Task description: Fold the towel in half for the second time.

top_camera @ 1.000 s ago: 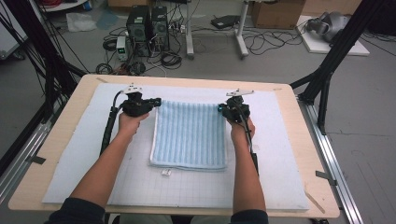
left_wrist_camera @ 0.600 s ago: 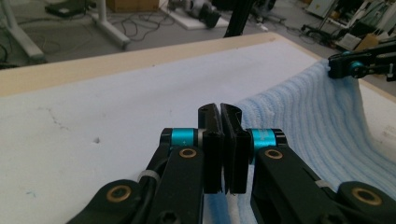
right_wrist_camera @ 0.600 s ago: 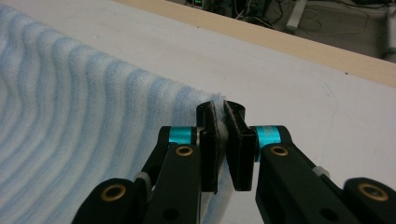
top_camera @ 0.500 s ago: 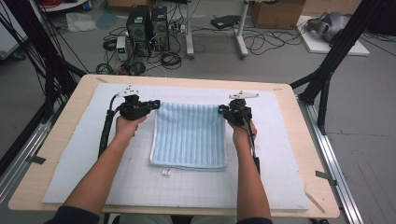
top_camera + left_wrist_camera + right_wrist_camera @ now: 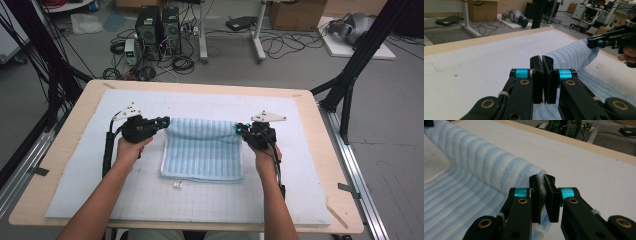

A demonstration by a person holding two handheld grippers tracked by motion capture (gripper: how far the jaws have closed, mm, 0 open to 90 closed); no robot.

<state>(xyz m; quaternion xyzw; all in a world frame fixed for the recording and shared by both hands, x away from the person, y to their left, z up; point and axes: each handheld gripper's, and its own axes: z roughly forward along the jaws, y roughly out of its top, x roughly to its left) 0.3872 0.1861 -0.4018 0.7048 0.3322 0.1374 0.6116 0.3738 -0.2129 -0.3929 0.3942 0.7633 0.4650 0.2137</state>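
A light blue striped towel [image 5: 202, 152] lies on the white mat [image 5: 150, 205] in the middle of the table. Its far edge is lifted off the mat and curls toward the person. My left gripper [image 5: 165, 121] is shut on the towel's far left corner. My right gripper [image 5: 239, 128] is shut on the far right corner. In the left gripper view the jaws [image 5: 542, 60] press flat together beside the raised towel [image 5: 574, 53], with the right gripper [image 5: 594, 43] at its other end. In the right gripper view the jaws [image 5: 541, 180] pinch a bit of the towel [image 5: 474, 160].
The wooden table [image 5: 65, 150] shows as a rim around the mat. A small white tag [image 5: 177, 184] sticks out at the towel's near edge. Black frame posts stand at the table's left and right. Computers, cables and boxes lie on the floor beyond the far edge.
Both hands have moved toward the person, carrying the towel's far edge with them. That edge, flat a second ago, is now raised and curled.
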